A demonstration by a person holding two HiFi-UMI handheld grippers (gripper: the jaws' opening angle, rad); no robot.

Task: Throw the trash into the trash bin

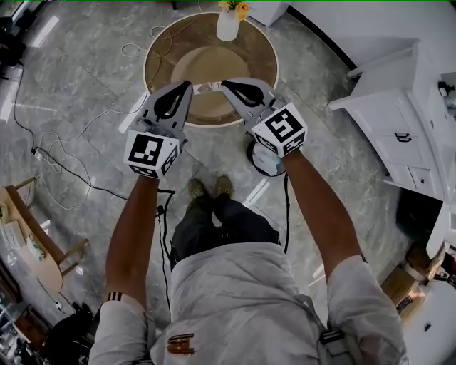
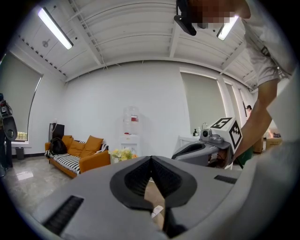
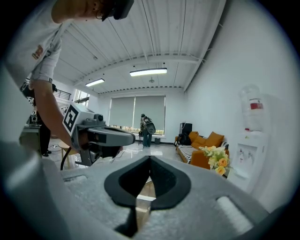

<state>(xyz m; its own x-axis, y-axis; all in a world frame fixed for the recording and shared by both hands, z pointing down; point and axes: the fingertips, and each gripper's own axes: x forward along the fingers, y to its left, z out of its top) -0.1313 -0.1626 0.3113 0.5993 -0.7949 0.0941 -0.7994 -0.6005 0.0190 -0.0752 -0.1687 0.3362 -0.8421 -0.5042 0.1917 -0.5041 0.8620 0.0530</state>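
Trash scrap (image 1: 206, 87): small, pale, flat, held level between the tips of the left claw (image 1: 191, 85) and right claw (image 1: 223, 84), above the round desk (image 1: 160, 50). Trash bin (image 1: 262, 162): round, dark rim, white liner. Upright on the floor, partly hidden under the right claw.

White scrap (image 1: 206, 87): too small to identify; whether the left gripper (image 1: 191, 86) or the right gripper (image 1: 224, 85) holds it cannot be told.
Round bin (image 1: 262, 161): mostly hidden under the right gripper's marker cube.
Flowers (image 1: 235, 8): cut by the top edge.
Wooden chair (image 1: 32, 246): cut by the left edge.
Distant person (image 3: 146, 125): too small for detail.
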